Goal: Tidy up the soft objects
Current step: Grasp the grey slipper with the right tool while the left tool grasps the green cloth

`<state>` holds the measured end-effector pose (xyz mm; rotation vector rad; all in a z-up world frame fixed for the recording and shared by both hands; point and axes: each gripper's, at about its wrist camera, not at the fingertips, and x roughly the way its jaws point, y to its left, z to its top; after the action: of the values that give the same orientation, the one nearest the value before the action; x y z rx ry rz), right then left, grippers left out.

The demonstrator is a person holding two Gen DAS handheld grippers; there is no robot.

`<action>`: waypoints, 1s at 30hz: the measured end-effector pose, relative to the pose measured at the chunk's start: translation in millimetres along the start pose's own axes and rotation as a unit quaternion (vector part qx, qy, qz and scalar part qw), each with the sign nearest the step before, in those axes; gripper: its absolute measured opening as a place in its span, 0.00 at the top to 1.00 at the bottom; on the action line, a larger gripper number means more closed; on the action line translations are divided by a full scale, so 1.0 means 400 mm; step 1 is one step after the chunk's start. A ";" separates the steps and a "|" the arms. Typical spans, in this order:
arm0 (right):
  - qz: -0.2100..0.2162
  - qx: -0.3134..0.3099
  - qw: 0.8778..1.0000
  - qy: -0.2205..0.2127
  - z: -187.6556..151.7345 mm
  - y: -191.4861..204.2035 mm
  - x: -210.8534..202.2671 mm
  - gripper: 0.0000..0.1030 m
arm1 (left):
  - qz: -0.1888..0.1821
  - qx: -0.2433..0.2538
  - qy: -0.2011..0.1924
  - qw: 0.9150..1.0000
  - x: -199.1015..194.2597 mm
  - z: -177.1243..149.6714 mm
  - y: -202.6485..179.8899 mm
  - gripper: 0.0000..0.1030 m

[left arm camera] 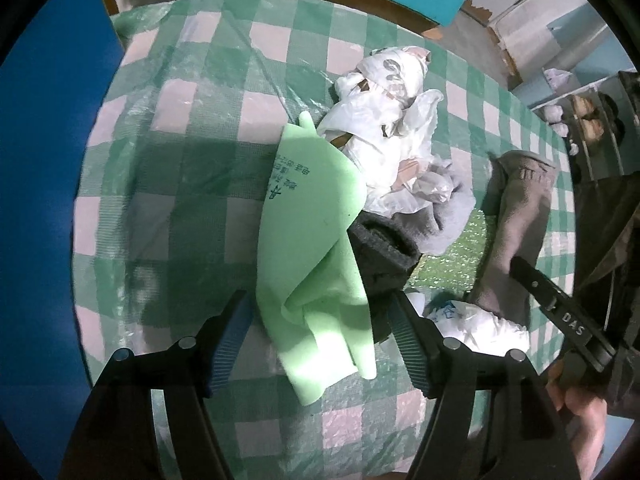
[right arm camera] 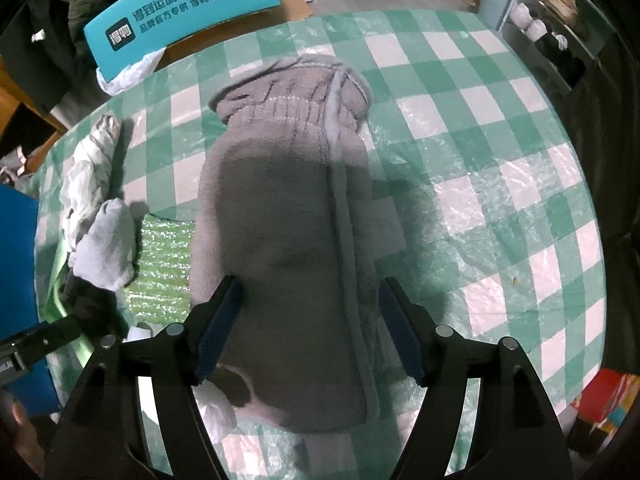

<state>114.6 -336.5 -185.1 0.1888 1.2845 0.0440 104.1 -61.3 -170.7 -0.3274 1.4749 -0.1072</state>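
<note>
My left gripper [left arm camera: 318, 328] is open, its fingers either side of a light green foam sheet [left arm camera: 312, 240] lying on the checked tablecloth [left arm camera: 192, 168]. Behind the sheet lie a dark grey sock [left arm camera: 384, 252], a pale grey sock [left arm camera: 452, 208] and crumpled white plastic bags [left arm camera: 384, 120]. My right gripper [right arm camera: 310, 320] is open, straddling the near end of a grey fleece garment [right arm camera: 288, 208] spread flat on the cloth. The garment also shows in the left wrist view [left arm camera: 516, 216]. The pale sock [right arm camera: 106, 240] and bags [right arm camera: 86, 176] lie at the left of the right wrist view.
A teal printed box [right arm camera: 180, 8] stands beyond the table's far edge. A green bubble-wrap piece [right arm camera: 164, 256] lies between sock and garment. A shelf with shoes [right arm camera: 552, 12] stands at the far right. Bare checked cloth [right arm camera: 500, 160] extends right of the garment.
</note>
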 end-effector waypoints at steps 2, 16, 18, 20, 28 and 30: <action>0.002 0.002 1.000 0.001 0.001 0.000 0.003 0.31 | -0.003 0.001 -0.002 1.000 -0.003 -0.006 0.012 0.33; 0.010 -0.032 0.999 -0.015 -0.001 0.051 -0.009 0.76 | -0.018 0.035 -0.021 0.999 -0.042 -0.021 0.004 0.95; 0.011 -0.038 0.999 -0.022 0.000 0.059 -0.020 0.77 | -0.018 0.037 -0.027 0.999 -0.052 -0.022 0.004 0.96; 0.002 -0.043 0.999 -0.028 0.001 0.067 -0.033 0.78 | -0.018 0.039 -0.034 0.998 -0.063 -0.022 0.005 0.96; -0.014 -0.073 0.995 -0.063 -0.001 0.109 -0.095 0.79 | -0.015 0.042 -0.060 0.997 -0.117 -0.031 0.024 0.96; -0.017 -0.078 0.994 -0.073 -0.002 0.120 -0.112 0.79 | -0.011 0.045 -0.070 0.996 -0.133 -0.033 0.026 0.96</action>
<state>104.6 -295.5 -134.9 0.0350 1.1334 0.1005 84.3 -39.1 -123.5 -0.2716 1.3238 -0.1647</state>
